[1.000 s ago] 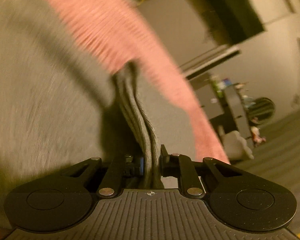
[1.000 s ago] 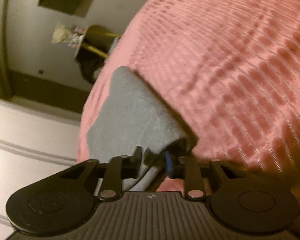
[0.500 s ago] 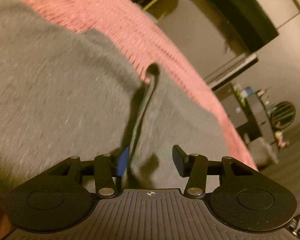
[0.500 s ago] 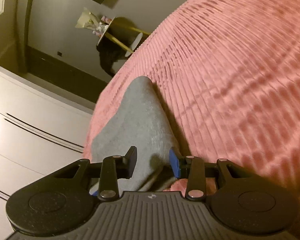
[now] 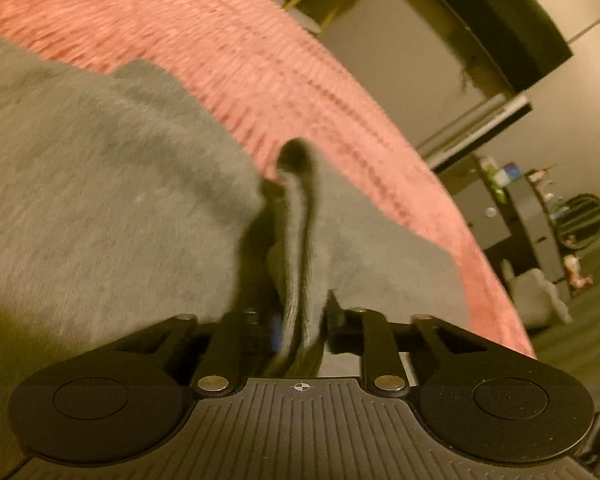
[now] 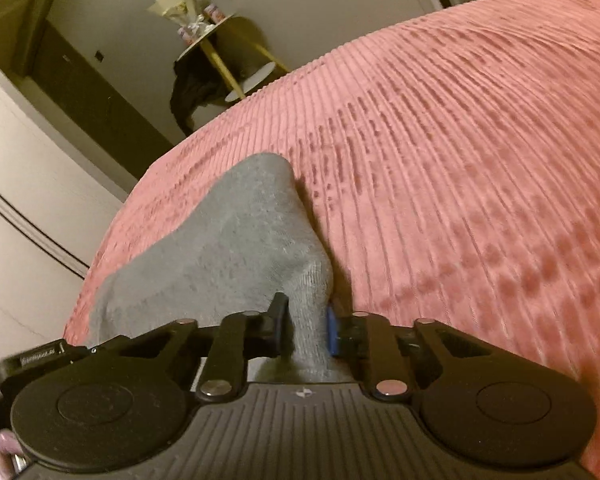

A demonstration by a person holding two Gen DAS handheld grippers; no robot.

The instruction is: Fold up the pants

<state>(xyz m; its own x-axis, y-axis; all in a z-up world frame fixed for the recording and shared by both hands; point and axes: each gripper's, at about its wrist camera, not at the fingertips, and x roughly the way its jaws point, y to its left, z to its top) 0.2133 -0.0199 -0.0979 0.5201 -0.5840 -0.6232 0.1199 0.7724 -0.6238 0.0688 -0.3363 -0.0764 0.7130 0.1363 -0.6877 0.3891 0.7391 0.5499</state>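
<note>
Blur softens your left view; grey knit pants (image 5: pixel 112 208) on the ribbed pink bedspread (image 5: pixel 268 60) run off frame. Your left gripper (image 5: pixel 300 324) and right gripper (image 6: pixel 304 330) are closing, each pinching a fabric fold. Small lettering on the right gripper is unreadable.

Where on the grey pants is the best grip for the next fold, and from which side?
Probably the raised ridges of the grey pants, approached from the near edge. A pleat stands up between the closing jaws of the left gripper and the right gripper, clear of the pink bedspread.
</note>
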